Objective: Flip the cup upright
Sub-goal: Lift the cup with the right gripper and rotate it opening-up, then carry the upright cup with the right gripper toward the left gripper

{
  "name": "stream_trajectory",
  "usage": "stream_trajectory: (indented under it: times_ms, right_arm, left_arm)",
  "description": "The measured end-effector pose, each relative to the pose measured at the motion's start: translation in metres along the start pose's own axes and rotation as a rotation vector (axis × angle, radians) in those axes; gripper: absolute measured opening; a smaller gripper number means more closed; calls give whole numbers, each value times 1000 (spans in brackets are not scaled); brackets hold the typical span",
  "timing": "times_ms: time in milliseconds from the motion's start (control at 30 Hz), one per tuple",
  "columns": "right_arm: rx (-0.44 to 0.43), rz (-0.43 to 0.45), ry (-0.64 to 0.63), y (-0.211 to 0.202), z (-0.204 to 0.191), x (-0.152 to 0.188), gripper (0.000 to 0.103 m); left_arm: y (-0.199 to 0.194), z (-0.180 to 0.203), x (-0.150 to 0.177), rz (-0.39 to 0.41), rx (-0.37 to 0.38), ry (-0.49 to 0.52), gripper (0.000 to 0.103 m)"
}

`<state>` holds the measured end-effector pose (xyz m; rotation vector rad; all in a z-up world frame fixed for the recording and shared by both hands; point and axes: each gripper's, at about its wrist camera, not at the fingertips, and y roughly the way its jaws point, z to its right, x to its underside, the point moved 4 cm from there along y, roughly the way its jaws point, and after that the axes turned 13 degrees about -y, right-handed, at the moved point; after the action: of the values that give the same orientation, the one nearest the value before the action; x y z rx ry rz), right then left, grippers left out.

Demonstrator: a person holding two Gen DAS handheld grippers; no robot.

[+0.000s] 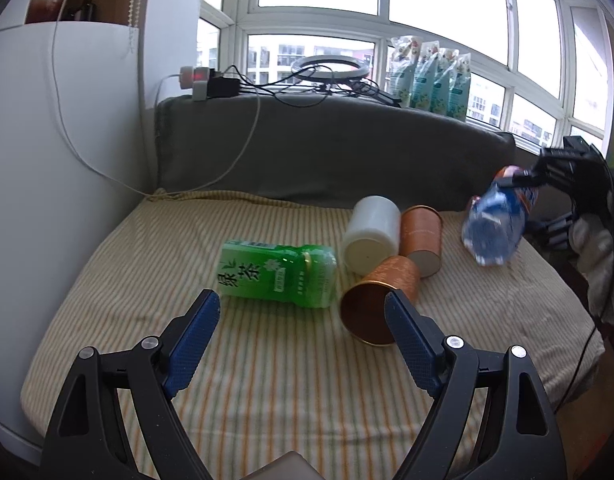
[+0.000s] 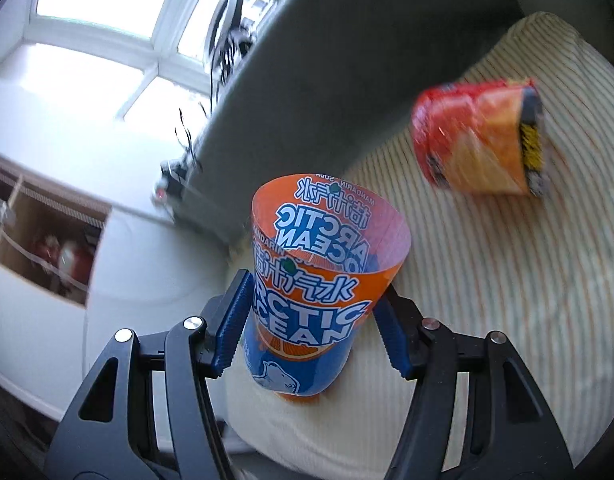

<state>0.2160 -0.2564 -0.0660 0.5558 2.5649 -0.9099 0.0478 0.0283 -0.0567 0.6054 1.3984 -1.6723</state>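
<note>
My right gripper (image 2: pixel 311 316) is shut on an orange and blue "Arctic Ocean" cup (image 2: pixel 307 300), its blue pads (image 2: pixel 233 320) pressing both sides. In the left wrist view this cup (image 1: pixel 495 224) hangs tilted above the right of the striped cushion (image 1: pixel 267 360), held by the right gripper (image 1: pixel 519 178). My left gripper (image 1: pixel 303 316) is open and empty above the cushion's front. A copper cup (image 1: pixel 381 300) lies on its side just by its right fingertip (image 1: pixel 395 312).
A green tea cup (image 1: pixel 279 274), a white cup (image 1: pixel 371 236) and a second copper cup (image 1: pixel 421 238) lie on their sides mid-cushion. A red and orange cup (image 2: pixel 479 140) lies on the cushion. A grey backrest (image 1: pixel 327 152) stands behind, a white cabinet (image 1: pixel 47 180) at left.
</note>
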Motion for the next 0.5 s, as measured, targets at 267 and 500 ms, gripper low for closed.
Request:
stream_trajectory:
  times_ms: [267, 500]
  right_arm:
    - [34, -183, -59, -7, 13, 44, 62]
    - [86, -364, -166, 30, 9, 75, 62]
  left_arm:
    - [5, 15, 9, -87, 58, 22, 84]
    - [6, 27, 14, -147, 110, 30, 84]
